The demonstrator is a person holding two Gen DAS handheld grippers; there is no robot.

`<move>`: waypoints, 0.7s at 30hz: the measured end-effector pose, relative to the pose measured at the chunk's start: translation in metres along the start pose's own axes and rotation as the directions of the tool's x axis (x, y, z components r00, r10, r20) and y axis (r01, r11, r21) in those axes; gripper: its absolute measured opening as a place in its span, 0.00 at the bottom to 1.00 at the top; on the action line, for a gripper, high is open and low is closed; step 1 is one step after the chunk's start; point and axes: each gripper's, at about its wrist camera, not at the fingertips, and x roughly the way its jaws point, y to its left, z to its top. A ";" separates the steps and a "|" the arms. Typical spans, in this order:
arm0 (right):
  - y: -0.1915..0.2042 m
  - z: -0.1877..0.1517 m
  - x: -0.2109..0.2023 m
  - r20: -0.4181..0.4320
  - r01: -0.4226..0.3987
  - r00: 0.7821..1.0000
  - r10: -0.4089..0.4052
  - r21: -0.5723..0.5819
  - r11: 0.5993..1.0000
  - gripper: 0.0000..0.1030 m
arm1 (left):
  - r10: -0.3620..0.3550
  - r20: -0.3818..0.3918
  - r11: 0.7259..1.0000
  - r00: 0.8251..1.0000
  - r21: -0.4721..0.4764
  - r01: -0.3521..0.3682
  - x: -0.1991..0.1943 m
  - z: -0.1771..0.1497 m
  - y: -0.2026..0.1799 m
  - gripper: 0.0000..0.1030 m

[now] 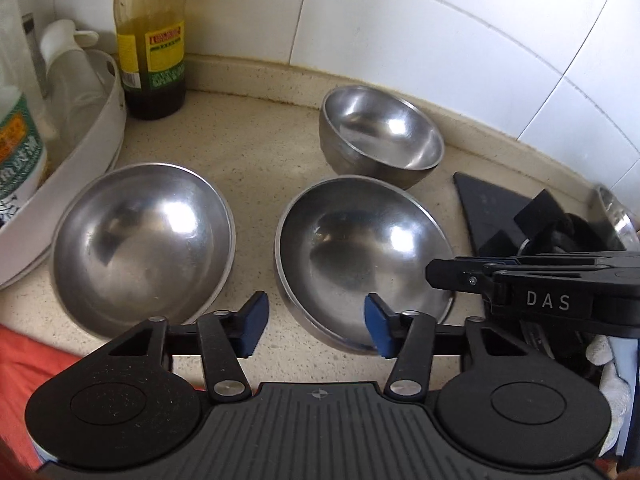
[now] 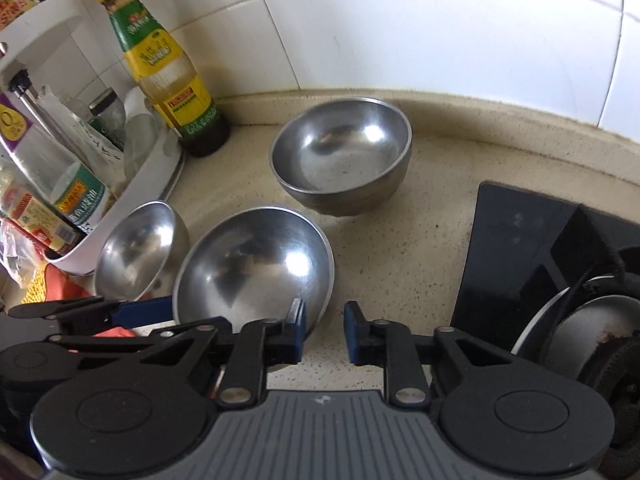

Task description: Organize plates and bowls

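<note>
The speckled beige stone surface [image 1: 256, 152] runs back to a raised lip under a white tiled wall [image 1: 420, 20]. At its left edge stands a white round rack [image 1: 102, 120] crowded with bottles and jars whose labels are too blurred to read; just beside it, in the back left corner, is a tall sauce bottle [image 1: 150, 40] with a yellow and green label whose print cannot be made out. A black cooktop [image 2: 516, 248] occupies the right side of the surface. Three stainless steel bowls sit upright and empty on the surface: a wide shallow bowl [image 1: 140, 248] near the left edge by the rack, a second wide bowl [image 1: 360, 260] just right of it toward the front edge, and a deeper bowl [image 1: 380, 132] behind that one, close to the back lip. The left gripper [image 1: 316, 322] hangs over the front of the surface with its blue pads parted and nothing between them; its right pad overlaps the near rim of the second wide bowl, contact unclear. The right gripper [image 2: 325, 332], lettered "DAS" on its side, has its pads narrowly apart over bare surface beside that bowl's rim, holding nothing.
</note>
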 end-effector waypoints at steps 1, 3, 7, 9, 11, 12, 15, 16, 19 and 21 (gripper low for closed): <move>-0.001 0.000 0.003 -0.003 -0.007 1.000 0.007 0.003 1.000 0.20 | -0.004 -0.009 1.000 1.000 0.003 0.004 0.003 0.000 0.000 0.50; 0.000 0.000 0.007 -0.009 -0.008 1.000 0.008 0.007 1.000 0.20 | 0.010 -0.015 1.000 1.000 0.024 -0.009 0.007 -0.001 -0.003 0.48; 0.001 -0.003 0.006 -0.010 -0.009 1.000 0.010 0.011 1.000 0.20 | 0.017 -0.016 0.998 1.000 0.055 -0.016 0.007 -0.004 -0.005 0.47; 0.000 -0.006 0.004 -0.012 -0.012 1.000 0.012 0.021 1.000 0.20 | 0.018 -0.017 0.998 1.000 0.069 -0.016 0.005 -0.007 -0.008 0.48; 0.000 -0.010 0.001 -0.013 -0.012 1.000 0.012 0.028 1.000 0.20 | 0.024 -0.015 0.996 1.000 0.087 -0.023 0.004 -0.011 -0.011 0.48; 0.000 -0.012 -0.001 -0.013 -0.011 1.000 0.011 0.032 0.999 0.20 | 0.026 -0.015 0.995 1.000 0.093 -0.024 0.004 -0.012 -0.012 0.48; 0.001 -0.017 -0.007 -0.011 -0.007 1.000 0.007 0.034 0.999 0.20 | 0.017 -0.013 0.994 1.000 0.106 -0.016 -0.001 -0.015 -0.016 0.49; 0.000 -0.018 -0.009 -0.009 -0.006 1.000 0.006 0.036 0.999 0.20 | 0.014 -0.011 0.994 1.000 0.109 -0.013 -0.002 -0.016 -0.017 0.49; 0.000 -0.022 -0.017 -0.007 -0.005 1.000 0.005 0.040 0.999 0.20 | 0.002 -0.001 0.992 1.000 0.123 -0.001 -0.009 -0.019 -0.021 0.51; 0.001 -0.026 -0.023 -0.010 -0.005 1.000 0.005 0.042 0.999 0.20 | -0.007 0.003 0.991 1.000 0.135 0.006 -0.013 -0.022 -0.023 0.53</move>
